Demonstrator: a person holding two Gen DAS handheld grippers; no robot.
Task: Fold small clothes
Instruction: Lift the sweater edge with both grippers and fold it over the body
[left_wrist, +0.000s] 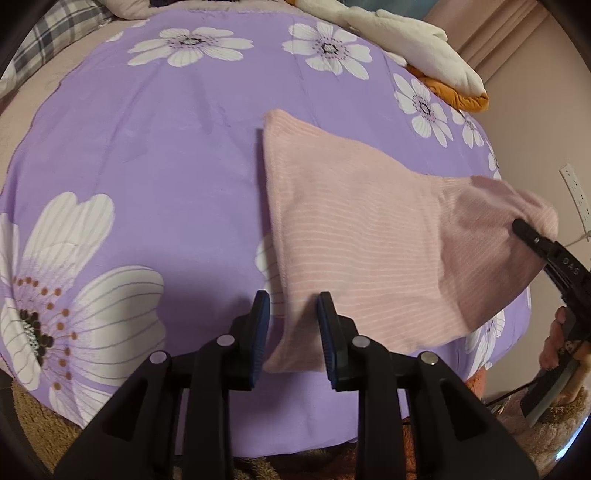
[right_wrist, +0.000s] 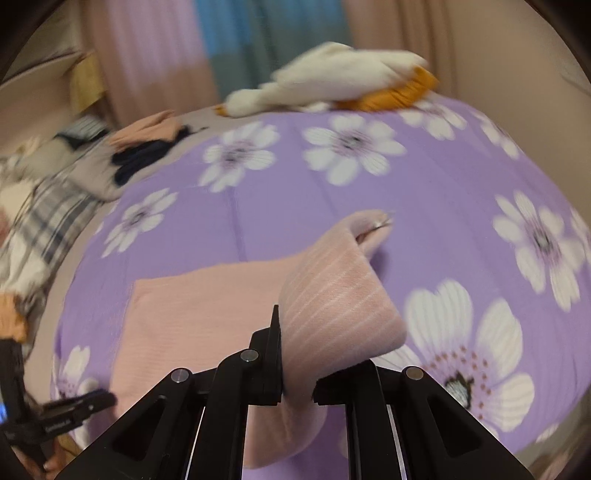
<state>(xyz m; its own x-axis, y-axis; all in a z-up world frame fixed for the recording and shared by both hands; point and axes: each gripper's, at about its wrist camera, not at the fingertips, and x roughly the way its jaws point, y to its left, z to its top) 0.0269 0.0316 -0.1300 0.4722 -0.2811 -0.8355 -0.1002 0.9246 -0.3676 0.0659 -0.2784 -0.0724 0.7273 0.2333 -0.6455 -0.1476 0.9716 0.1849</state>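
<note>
Left wrist view: blue ribbed fingers (left_wrist: 263, 325) of left gripper (left_wrist: 293, 332) spread, soft pink striped knit cloth (left_wrist: 351, 229) loose between them on smooth purple flowered sheet (left_wrist: 166, 166); right gripper (right_wrist: 297, 384) pinching cloth's raised, folded-over corner between black fingers (right_wrist: 271, 365).

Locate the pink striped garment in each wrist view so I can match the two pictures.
Left wrist view: the pink striped garment lies centre to right on the purple floral sheet, its right corner lifted by the right gripper.
Right wrist view: it spreads centre-left, with one fold clamped and raised in the foreground.
Shared landmark: the white and orange plush toy at the bed's far edge.
</note>
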